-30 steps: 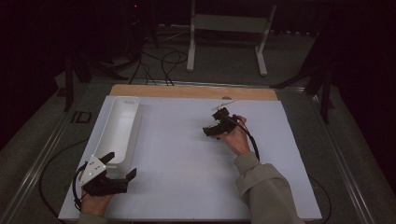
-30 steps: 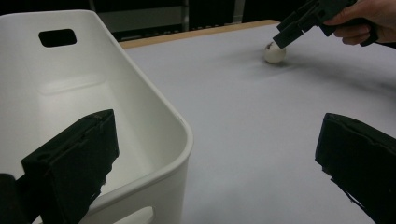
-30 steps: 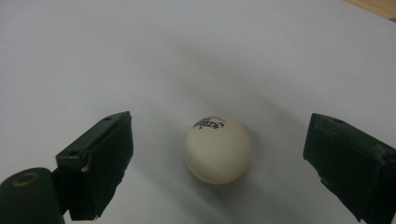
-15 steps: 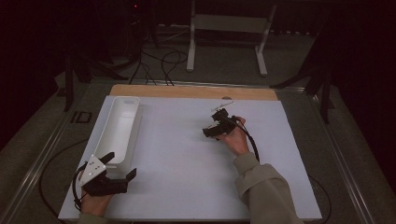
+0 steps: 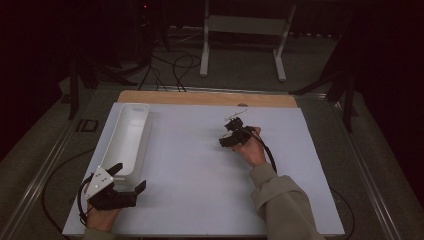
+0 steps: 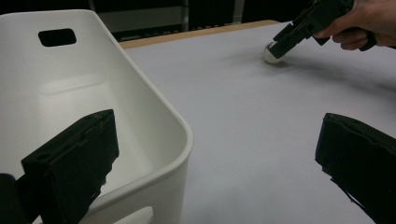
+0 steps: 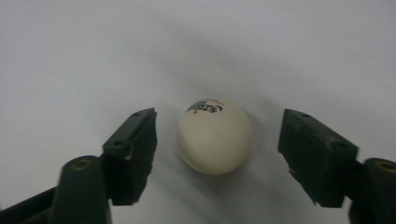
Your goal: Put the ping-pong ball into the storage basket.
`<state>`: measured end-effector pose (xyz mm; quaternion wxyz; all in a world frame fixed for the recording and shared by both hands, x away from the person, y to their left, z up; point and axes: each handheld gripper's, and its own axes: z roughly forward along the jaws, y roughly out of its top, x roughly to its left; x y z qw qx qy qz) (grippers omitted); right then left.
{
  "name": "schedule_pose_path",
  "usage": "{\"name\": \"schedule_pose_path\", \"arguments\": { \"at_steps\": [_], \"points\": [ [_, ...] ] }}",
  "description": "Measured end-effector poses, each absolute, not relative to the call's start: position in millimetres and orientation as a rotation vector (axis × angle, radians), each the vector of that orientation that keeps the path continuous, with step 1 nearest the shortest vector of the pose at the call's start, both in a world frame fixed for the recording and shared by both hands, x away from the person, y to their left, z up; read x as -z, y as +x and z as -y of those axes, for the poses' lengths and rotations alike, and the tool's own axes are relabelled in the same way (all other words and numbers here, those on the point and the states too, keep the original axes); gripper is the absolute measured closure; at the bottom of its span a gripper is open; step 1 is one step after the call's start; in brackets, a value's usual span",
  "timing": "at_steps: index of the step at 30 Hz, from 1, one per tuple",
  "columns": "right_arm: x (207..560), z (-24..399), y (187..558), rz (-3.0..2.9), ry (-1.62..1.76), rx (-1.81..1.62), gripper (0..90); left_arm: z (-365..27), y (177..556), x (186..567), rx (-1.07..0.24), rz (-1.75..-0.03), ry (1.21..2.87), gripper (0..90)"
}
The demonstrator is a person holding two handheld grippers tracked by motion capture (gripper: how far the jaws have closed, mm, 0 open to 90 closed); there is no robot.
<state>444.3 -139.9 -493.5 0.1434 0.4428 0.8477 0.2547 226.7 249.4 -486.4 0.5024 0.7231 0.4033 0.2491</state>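
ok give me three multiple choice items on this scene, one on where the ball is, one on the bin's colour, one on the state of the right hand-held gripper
1. Where is the ball?
A. inside the bin
B. on the table between the jaws of the right hand-held gripper
C. at the left hand-held gripper

2. What colour is the bin?
A. white
B. blue
C. black

3. How do the jaws of the right hand-held gripper stand?
A. clamped on the ball
B. clamped on the bin's rim
C. have just been closing, gaps still on both sides of the ball

Answers:
1 B, the right gripper view shows the ball lying on the white table with a jaw on each side.
2 A, the bin is white in the high view and the left gripper view.
3 C, the right gripper view shows bare table between each jaw and the ball.
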Motion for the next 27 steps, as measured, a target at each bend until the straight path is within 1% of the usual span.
{"name": "schedule_pose_path", "arguments": {
  "at_steps": [6, 15, 17, 27],
  "points": [
    [495.6, 137.5, 444.3, -2.447, 1.275, -0.705, 37.7, -249.4, 226.7, 486.3, -0.602, -0.974, 1.747, 0.0],
    [497.7, 137.0, 444.8, -2.452, 1.288, -0.686, 45.7, -249.5, 226.6, 486.4, -0.602, -0.974, 1.747, 0.0],
    [498.0, 136.9, 444.5, -2.449, 1.281, -0.679, 50.1, -249.4, 226.6, 486.4, -0.602, -0.974, 1.747, 0.0],
    [493.1, 138.3, 443.3, -2.430, 1.263, -0.681, 50.6, -249.3, 226.6, 486.5, -0.603, -0.974, 1.746, 0.0]
  ]
}}
